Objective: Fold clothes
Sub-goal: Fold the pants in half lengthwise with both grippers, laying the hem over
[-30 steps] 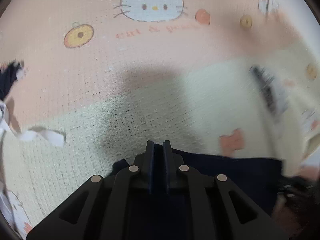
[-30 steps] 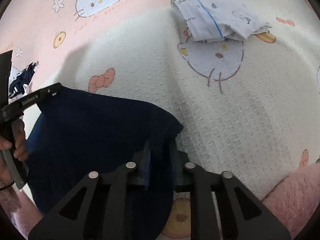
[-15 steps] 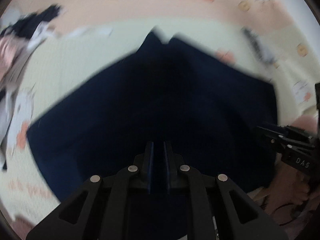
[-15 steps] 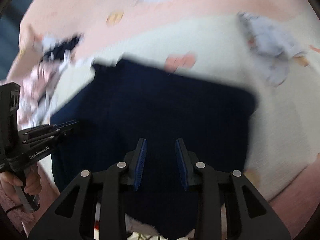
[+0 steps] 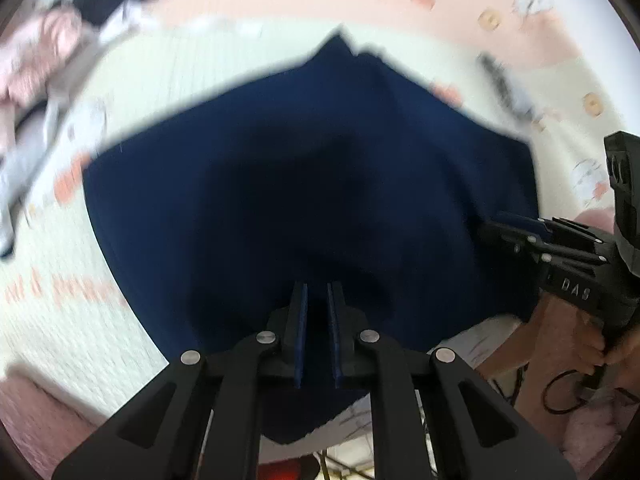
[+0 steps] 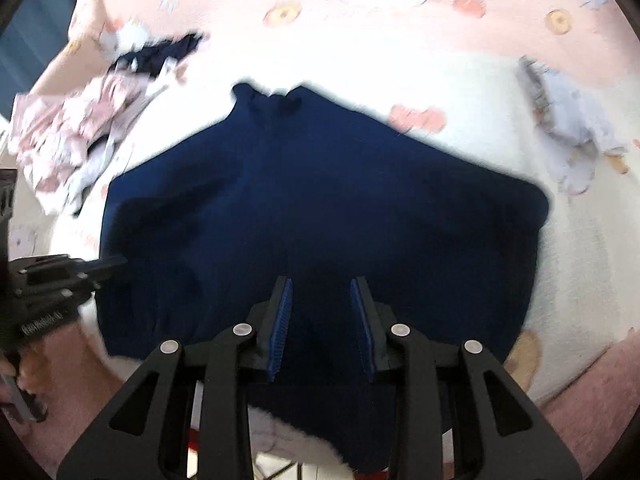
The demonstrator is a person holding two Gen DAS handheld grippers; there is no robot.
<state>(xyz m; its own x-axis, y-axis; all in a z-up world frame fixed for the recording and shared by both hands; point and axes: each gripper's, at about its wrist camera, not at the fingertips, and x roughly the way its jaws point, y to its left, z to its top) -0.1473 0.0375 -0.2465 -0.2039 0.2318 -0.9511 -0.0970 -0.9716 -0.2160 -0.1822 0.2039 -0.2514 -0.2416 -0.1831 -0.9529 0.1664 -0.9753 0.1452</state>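
Through my left wrist camera, the navy garment [image 5: 304, 184] lay spread across the cartoon-cat bedspread [image 5: 80, 344], its narrow collar end pointing away from me and its near hem trailing over the bed's edge beneath my left tongs [image 5: 318, 334]. Those tongs stood only a sliver apart above the hem; dark cloth showed in the slot, but I could not tell whether they pinched it or merely hovered over it. I judged they sat at the near hem because that is the edge to carry toward the collar for a fold. At the right of that view my right tongs [image 5: 494, 222] reached in at the garment's side, steadied by my hand [image 5: 560, 344]. A loose heap of pink and grey clothes [image 5: 44, 80] lay well apart at the far left, likely kept aside so the navy piece had room to lie flat. Through my right wrist camera, the same garment [image 6: 320, 184] looked broad and fairly smooth, collar far, one corner hanging off the bed. My right tongs [image 6: 322, 328] gaped wide over the near hem, gripping nothing. A crumpled pale-blue garment [image 6: 568, 128] rested apart at the far right. The flat spread could fit either a piece laid out for folding or one mid-way between folds.
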